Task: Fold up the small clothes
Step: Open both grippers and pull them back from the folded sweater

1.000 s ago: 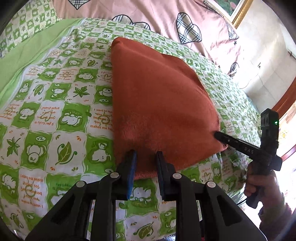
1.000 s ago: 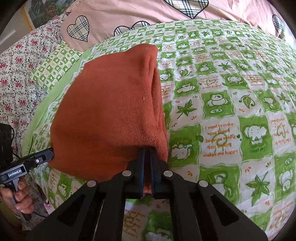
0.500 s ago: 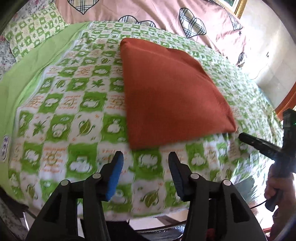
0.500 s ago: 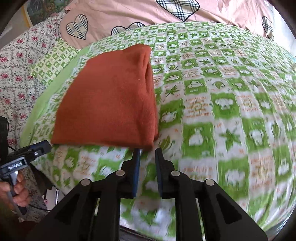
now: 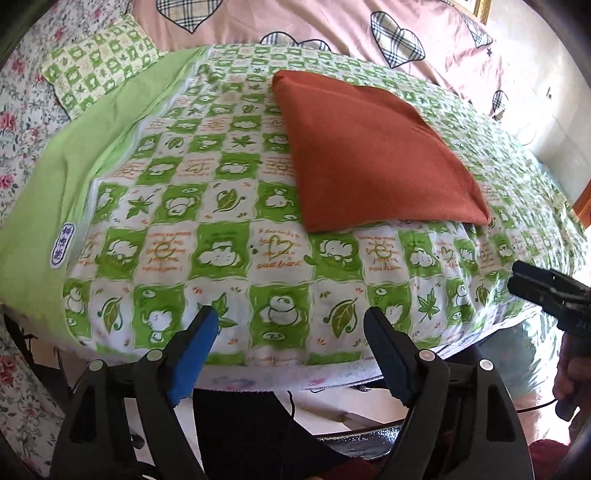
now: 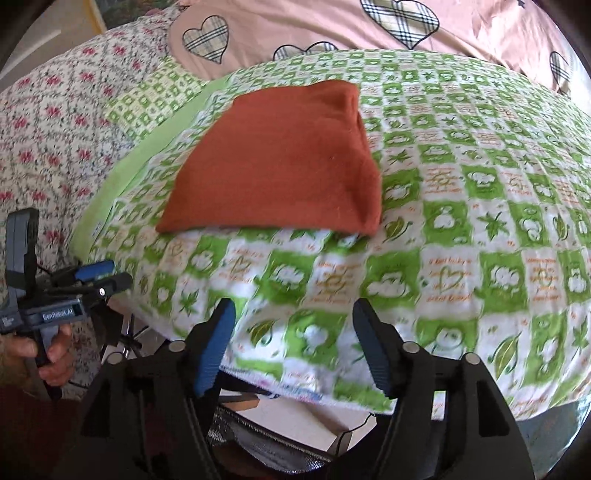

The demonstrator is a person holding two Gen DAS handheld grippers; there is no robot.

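Observation:
A folded rust-orange cloth [image 5: 373, 151] [image 6: 284, 166] lies flat on the green-and-white patterned bedspread [image 5: 207, 221] [image 6: 480, 184]. My left gripper [image 5: 291, 321] hangs over the bed's near edge, well short of the cloth, its jaws opening with nothing between them. My right gripper [image 6: 293, 314] is likewise back from the cloth's near edge, jaws opening and empty. Each gripper also shows in the other's view: the right gripper [image 5: 532, 284] at the right edge, the left gripper [image 6: 99, 277] at the left, held by a hand [image 6: 48, 350].
A pink cover with plaid hearts [image 5: 295, 22] [image 6: 332, 26] lies at the bed's far side. A floral fabric [image 6: 55, 122] and a green checked pillow [image 5: 96, 66] are on the left. Below the bed's edge there is floor and dark clutter [image 5: 240, 435].
Both grippers let go of the cloth's near corners, opened wide and drew back toward the bed's near edge. The cloth settled flat on the bedspread.

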